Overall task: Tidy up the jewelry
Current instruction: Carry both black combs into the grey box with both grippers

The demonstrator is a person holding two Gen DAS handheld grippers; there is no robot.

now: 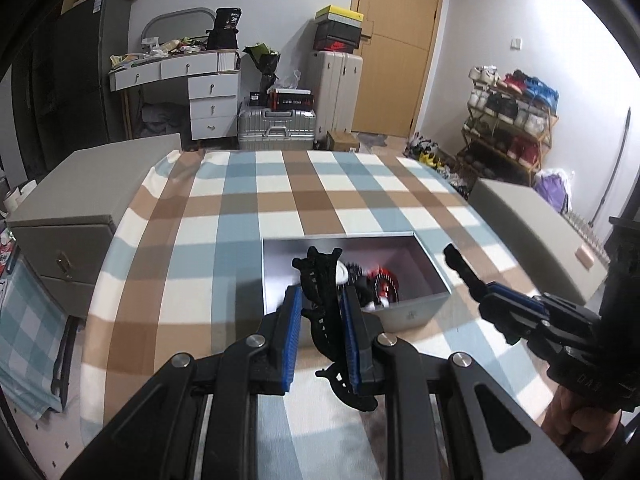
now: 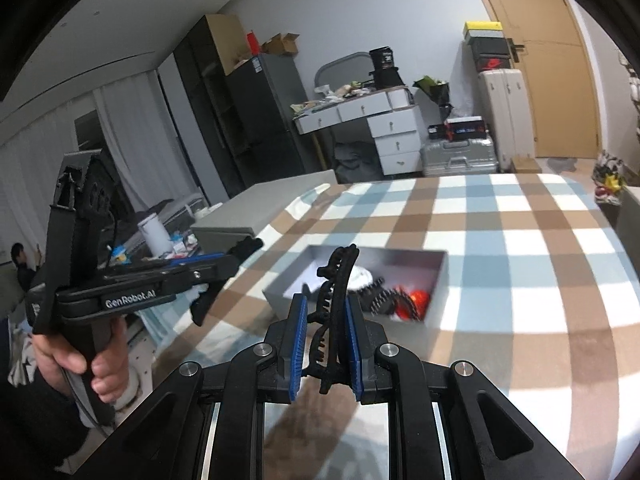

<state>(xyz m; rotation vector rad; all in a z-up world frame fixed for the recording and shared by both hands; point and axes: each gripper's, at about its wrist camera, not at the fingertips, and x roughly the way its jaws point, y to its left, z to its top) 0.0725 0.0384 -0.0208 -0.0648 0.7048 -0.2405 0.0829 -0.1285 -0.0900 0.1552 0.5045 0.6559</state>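
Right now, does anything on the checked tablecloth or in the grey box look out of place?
Nothing spilled or damaged. The open grey box sits askew to the checked tablecloth, its jewelry heaped toward one end. Each gripper, left and right, pinches a black toothed hair clip.

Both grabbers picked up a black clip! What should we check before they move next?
1. Left gripper holds a black hair clip: ok.
2. Right gripper holds another black hair clip: ok.
3. Clips sit straight between the fingers: not ok, both tilted.
4. Grey box is open, with more pieces inside: ok.
5. Checked tablecloth beside the box is bare for setting clips down: ok.
6. Where the clips should go: cannot tell.
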